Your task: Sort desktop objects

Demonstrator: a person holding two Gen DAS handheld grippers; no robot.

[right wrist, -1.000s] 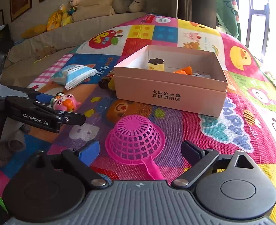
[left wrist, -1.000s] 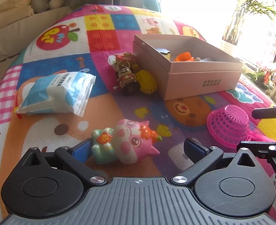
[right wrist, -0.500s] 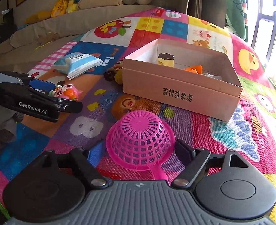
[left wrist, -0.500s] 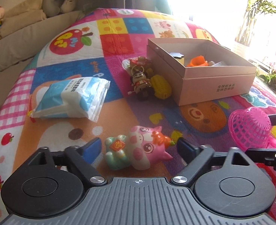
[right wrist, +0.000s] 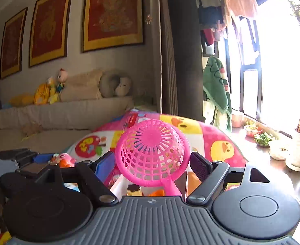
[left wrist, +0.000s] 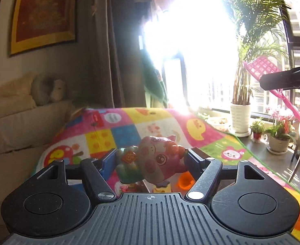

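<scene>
My left gripper (left wrist: 151,159) is shut on the pink pig toy (left wrist: 152,160) and holds it in the air over the colourful mat (left wrist: 129,126). The pig also shows in the right wrist view (right wrist: 65,160), at the left. My right gripper (right wrist: 153,163) is shut on the pink mesh strainer (right wrist: 152,153), lifted above the mat (right wrist: 219,143). The strainer shows at the upper right of the left wrist view (left wrist: 262,67). Below both grippers I see a yellow toy (left wrist: 161,187) (right wrist: 134,190) and an orange one (left wrist: 184,181) (right wrist: 157,193) in the box, mostly hidden.
A beige sofa (right wrist: 64,114) with plush toys (right wrist: 48,89) runs along the far wall. Potted plants (left wrist: 239,110) stand by the bright window on the right. A green blanket (right wrist: 217,89) hangs near the curtain.
Both grippers have closed on their objects and lifted them off the mat. The views have tilted up from the mat to the room.
</scene>
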